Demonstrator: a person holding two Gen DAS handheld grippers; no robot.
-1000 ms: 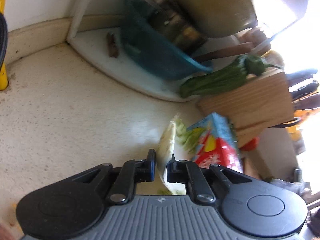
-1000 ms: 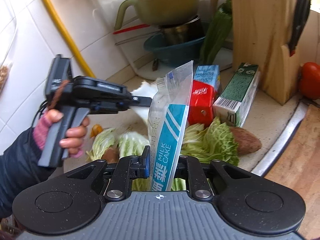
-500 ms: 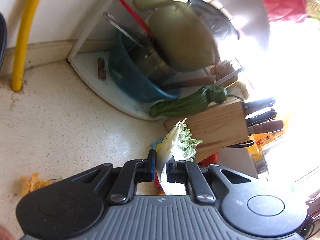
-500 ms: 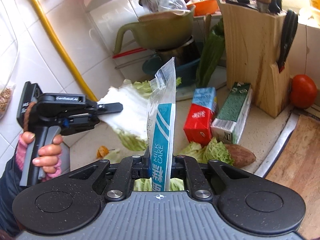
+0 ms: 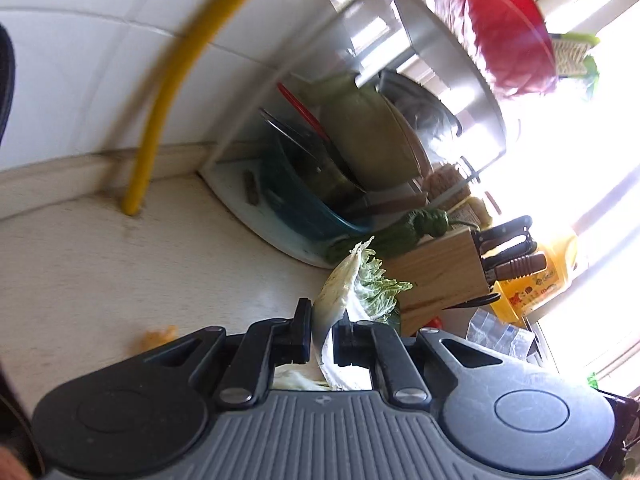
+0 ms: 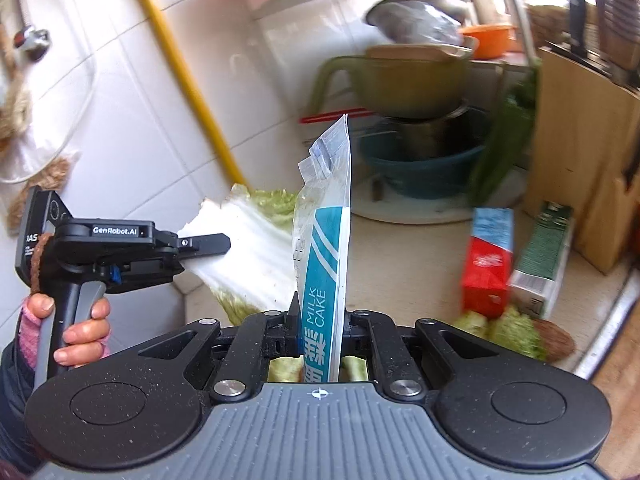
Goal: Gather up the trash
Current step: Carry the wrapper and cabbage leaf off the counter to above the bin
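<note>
My left gripper (image 5: 322,330) is shut on a pale cabbage leaf (image 5: 352,280), which sticks up between its fingers. In the right wrist view that same gripper (image 6: 224,242) hangs above the counter at the left, and the cabbage leaf (image 6: 248,252) spreads out from it. A blue-and-white milk cake wrapper (image 6: 326,240) stands upright in my right gripper (image 6: 322,332), which is shut on it. More cabbage scraps (image 6: 508,330) and a brown lump (image 6: 554,340) lie on the counter at the right, beside a red-and-blue carton (image 6: 486,262) and a green carton (image 6: 540,258).
A corner rack holds a teal basin (image 6: 420,164), a steel pot and an olive jug (image 6: 416,80). A wooden knife block (image 6: 588,152) stands at the right, with a green pepper (image 6: 504,148) leaning beside it. A yellow pipe (image 6: 180,72) runs down the tiled wall. An orange scrap (image 5: 158,336) lies on the counter.
Both grippers have risen from the counter with their loads. The left gripper lifted the cabbage leaf clear of the other scraps; the cartons now sit lower and further right in the right wrist view.
</note>
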